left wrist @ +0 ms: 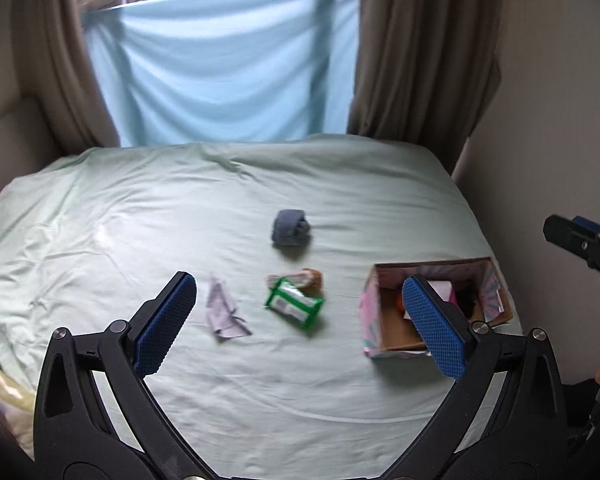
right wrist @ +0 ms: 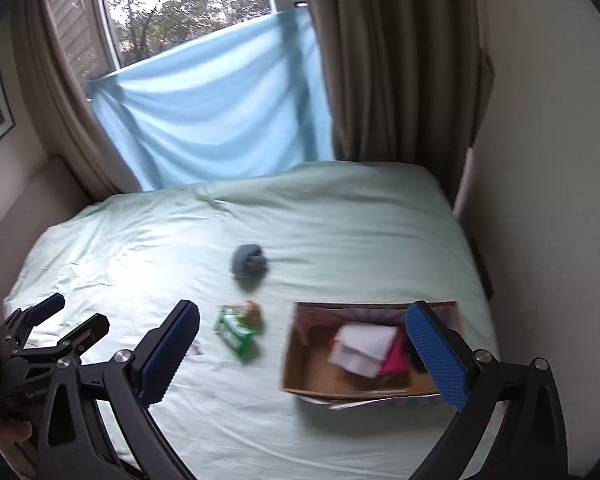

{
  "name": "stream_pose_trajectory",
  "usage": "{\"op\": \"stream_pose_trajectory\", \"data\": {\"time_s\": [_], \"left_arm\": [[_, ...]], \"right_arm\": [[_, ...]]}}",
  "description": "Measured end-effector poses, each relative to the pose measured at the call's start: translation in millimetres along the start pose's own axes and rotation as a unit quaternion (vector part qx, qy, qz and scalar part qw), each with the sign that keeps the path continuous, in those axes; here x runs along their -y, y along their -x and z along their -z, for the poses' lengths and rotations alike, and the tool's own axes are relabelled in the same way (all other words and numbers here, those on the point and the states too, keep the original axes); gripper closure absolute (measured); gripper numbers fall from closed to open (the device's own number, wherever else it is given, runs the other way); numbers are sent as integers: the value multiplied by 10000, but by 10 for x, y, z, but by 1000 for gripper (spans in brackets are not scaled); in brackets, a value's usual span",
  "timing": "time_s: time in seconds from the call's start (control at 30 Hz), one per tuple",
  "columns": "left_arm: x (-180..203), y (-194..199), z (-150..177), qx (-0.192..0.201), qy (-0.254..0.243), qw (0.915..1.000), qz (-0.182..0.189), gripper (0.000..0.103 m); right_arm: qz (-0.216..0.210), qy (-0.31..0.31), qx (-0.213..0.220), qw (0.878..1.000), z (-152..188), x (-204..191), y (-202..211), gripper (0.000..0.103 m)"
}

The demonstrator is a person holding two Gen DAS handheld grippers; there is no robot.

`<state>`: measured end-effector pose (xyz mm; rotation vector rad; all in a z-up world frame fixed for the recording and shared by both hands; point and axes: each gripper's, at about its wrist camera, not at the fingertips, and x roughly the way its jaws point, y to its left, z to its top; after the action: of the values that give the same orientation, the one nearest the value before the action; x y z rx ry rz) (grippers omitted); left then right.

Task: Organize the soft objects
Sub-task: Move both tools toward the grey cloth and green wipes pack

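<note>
On the pale green bed sheet (left wrist: 140, 208) lie a rolled grey-blue sock (left wrist: 290, 228), a green packet (left wrist: 295, 305) with a small brown soft thing (left wrist: 314, 278) behind it, and a crumpled lilac cloth (left wrist: 224, 309). An open cardboard box (left wrist: 384, 312) at the right holds white and pink soft items (right wrist: 364, 346). My left gripper (left wrist: 300, 320) is open and empty, above the packet and cloth. My right gripper (right wrist: 304, 352) is open and empty, over the box's near left side (right wrist: 296, 360). The sock (right wrist: 249, 262) and packet (right wrist: 236, 330) also show in the right wrist view.
A light blue cloth (left wrist: 220, 72) hangs over the window behind the bed, between brown curtains (left wrist: 420, 48). A wall (left wrist: 548, 100) runs close along the bed's right side. The right gripper shows at the far right of the left wrist view (left wrist: 584, 244); the left gripper shows at lower left of the right wrist view (right wrist: 56, 324).
</note>
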<state>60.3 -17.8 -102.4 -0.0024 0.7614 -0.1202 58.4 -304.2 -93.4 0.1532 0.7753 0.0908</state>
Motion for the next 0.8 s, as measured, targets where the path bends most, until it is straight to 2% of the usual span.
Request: {"op": "stream_pose_trajectory", "data": {"time_s": [0.07, 0.27, 0.43, 0.6, 0.8], "left_arm": [[-246, 91, 32, 79, 55, 9998, -161, 0], [-856, 159, 93, 1, 183, 9997, -176, 0], [-1353, 18, 61, -58, 383, 9992, 37, 0], [-1685, -339, 55, -273, 322, 9991, 52, 0], [-1965, -1078, 202, -660, 305, 9973, 125, 0]], "right_arm": [[80, 129, 35, 9999, 40, -221, 14, 0], [193, 198, 68, 9996, 108, -715, -11, 0], [184, 202, 146, 9995, 144, -1083, -118, 0], [240, 336, 203, 9989, 188, -1448, -377, 0], [289, 552, 217, 9978, 335, -1633, -933, 0]]}}
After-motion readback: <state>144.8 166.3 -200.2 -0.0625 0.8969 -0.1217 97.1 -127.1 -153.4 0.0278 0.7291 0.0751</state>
